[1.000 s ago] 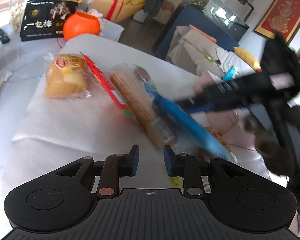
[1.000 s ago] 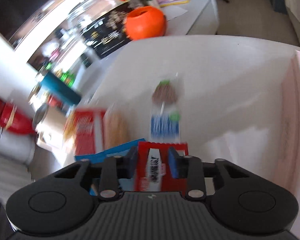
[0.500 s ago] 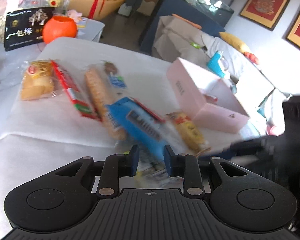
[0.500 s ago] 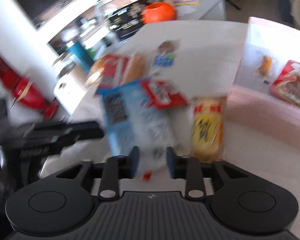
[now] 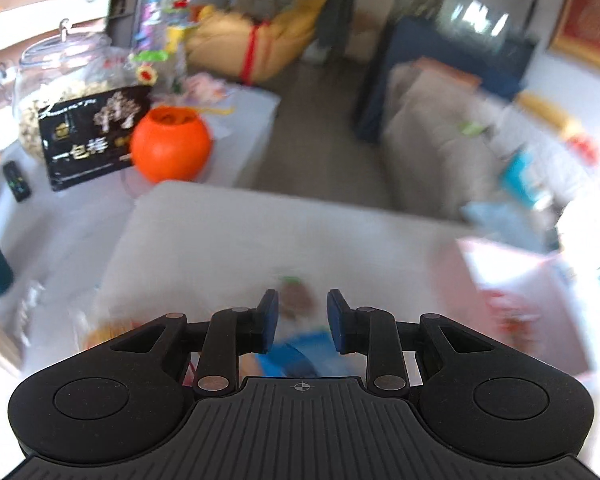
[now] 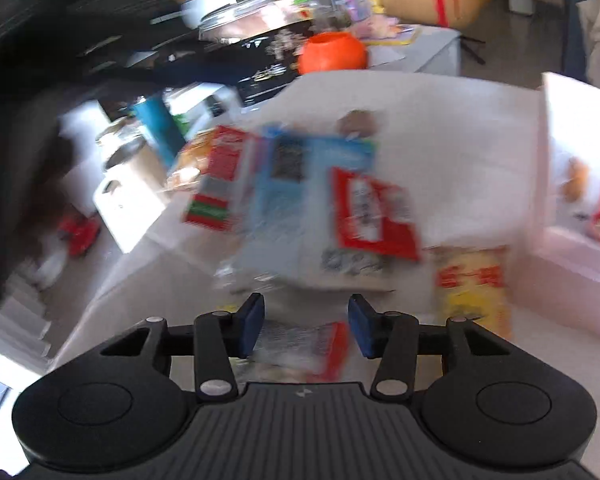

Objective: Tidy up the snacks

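Both views are motion-blurred. In the right wrist view several snack packs lie on the white table: a blue pack (image 6: pixel 300 184), a red pack (image 6: pixel 370 216) on it, a red-and-green pack (image 6: pixel 216 184), a yellow pack (image 6: pixel 474 288) and a silver-red packet (image 6: pixel 300 346) low between the fingers. My right gripper (image 6: pixel 306 330) is open just above that packet. An open pink box (image 6: pixel 580 248) with snacks stands at the right. My left gripper (image 5: pixel 303 322) is open above the blue pack (image 5: pixel 300 354), with a brown-topped snack (image 5: pixel 296 300) ahead.
An orange pumpkin bucket (image 5: pixel 171 148), a black printed bag (image 5: pixel 88 136) and a glass jar (image 5: pixel 60 80) stand beyond the table's far left. A teal bottle (image 6: pixel 158 128) stands at the left. The pink box (image 5: pixel 512 300) is at the left wrist view's right.
The left gripper has swung forward and low over the snacks, its fingers wider apart. The right gripper's fingers have opened wider, and it has moved closer over the pile; earlier it let go the red pack.
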Available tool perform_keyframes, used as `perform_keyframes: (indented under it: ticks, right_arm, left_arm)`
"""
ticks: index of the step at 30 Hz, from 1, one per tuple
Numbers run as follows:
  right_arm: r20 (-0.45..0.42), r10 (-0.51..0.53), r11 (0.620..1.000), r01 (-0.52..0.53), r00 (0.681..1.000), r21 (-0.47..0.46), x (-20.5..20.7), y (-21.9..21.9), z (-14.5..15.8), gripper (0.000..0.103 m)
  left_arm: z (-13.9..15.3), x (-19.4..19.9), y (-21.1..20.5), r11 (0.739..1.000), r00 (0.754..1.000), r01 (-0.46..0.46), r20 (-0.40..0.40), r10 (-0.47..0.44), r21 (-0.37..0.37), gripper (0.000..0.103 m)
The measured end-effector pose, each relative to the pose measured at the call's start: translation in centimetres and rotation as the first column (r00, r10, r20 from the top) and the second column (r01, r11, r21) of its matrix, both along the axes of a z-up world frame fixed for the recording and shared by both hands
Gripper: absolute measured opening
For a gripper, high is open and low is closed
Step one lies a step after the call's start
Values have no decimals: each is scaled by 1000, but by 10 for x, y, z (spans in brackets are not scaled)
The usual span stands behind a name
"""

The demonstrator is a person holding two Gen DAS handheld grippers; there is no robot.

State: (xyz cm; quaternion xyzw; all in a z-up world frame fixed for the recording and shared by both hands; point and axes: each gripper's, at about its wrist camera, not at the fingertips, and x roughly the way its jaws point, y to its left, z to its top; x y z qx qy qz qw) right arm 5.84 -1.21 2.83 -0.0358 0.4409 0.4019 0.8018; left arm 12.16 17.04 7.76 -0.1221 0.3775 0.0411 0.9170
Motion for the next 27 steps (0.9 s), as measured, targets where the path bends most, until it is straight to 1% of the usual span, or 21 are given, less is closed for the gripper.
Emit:
perform_keyframes:
  ticks: [2, 4, 6, 8, 9, 10, 12, 14, 15, 16, 17, 19, 20, 21, 22, 23, 27]
  right_arm:
    - [30, 19, 1000, -18, 999, -17, -15, -4, 1, 53]
    - [65, 17, 1000, -15, 998, -27, -30, -17, 3, 56]
    - [99, -2, 999, 5, 995, -32, -39, -36, 4, 61]
    - [135, -38, 998, 45, 990, -42, -45, -55, 4, 65]
    - [156, -59, 996, 67, 986, -50, -47, -63, 4, 66]
    - [179, -82, 994, 94, 980, -61, -48, -70, 2, 67]
    - [210, -119, 988, 137, 970, -72, -49, -83, 0, 67]
    - [220, -156, 982, 175, 963, -70, -48, -90, -5, 67]
    - [221, -174, 979, 193, 960, -71, -45, -90, -9, 68]
    - [222, -192, 975, 212, 956, -69, -44, -92, -12, 68]
    - [229, -205, 972, 225, 952, -62, -44, -94, -15, 69]
    - [262, -231, 967, 251, 937, -48, -47, -96, -20, 73]
    - [264, -239, 965, 259, 934, -42, -47, -98, -21, 73]
    - [263, -242, 965, 260, 934, -36, -47, -98, -21, 75]
    - [260, -247, 964, 265, 933, -34, -46, -99, -21, 79]
    - [254, -251, 963, 267, 934, -30, -44, -99, -22, 81]
    - [240, -256, 964, 267, 936, -11, -41, -102, -22, 83]
  left_arm:
    - [-16, 29, 0, 999, 998, -25, -62, 27, 37, 30]
    - [-35, 50, -2, 1000, 993, -21, -118, 23, 20, 30]
    - [-45, 59, -9, 1000, 992, 10, -123, -9, 8, 32]
    - [-54, 68, -22, 998, 985, 60, -161, -58, 6, 38]
    - [-59, 72, -26, 997, 982, 81, -174, -79, 8, 49]
    - [-61, 74, -32, 994, 982, 101, -163, -94, 34, 51]
    - [-62, 76, -40, 989, 981, 113, -169, -96, 95, 48]
    - [-62, 77, -43, 986, 980, 118, -173, -97, 117, 46]
    - [-62, 76, -43, 983, 979, 129, -173, -106, 129, 43]
    - [-60, 74, -43, 983, 980, 139, -162, -119, 118, 42]
    - [-57, 69, -41, 985, 981, 146, -142, -133, 87, 42]
    - [-48, 59, -35, 990, 987, 138, -80, -136, 20, 41]
    - [-39, 53, -33, 991, 990, 134, -47, -134, 8, 41]
    - [-30, 46, -33, 991, 991, 137, -13, -136, 7, 41]
    - [-20, 39, -34, 990, 990, 142, 19, -143, 10, 41]
    - [-11, 30, -34, 989, 988, 149, 46, -149, 10, 41]
    - [21, -8, -34, 988, 976, 156, 153, -155, 6, 40]
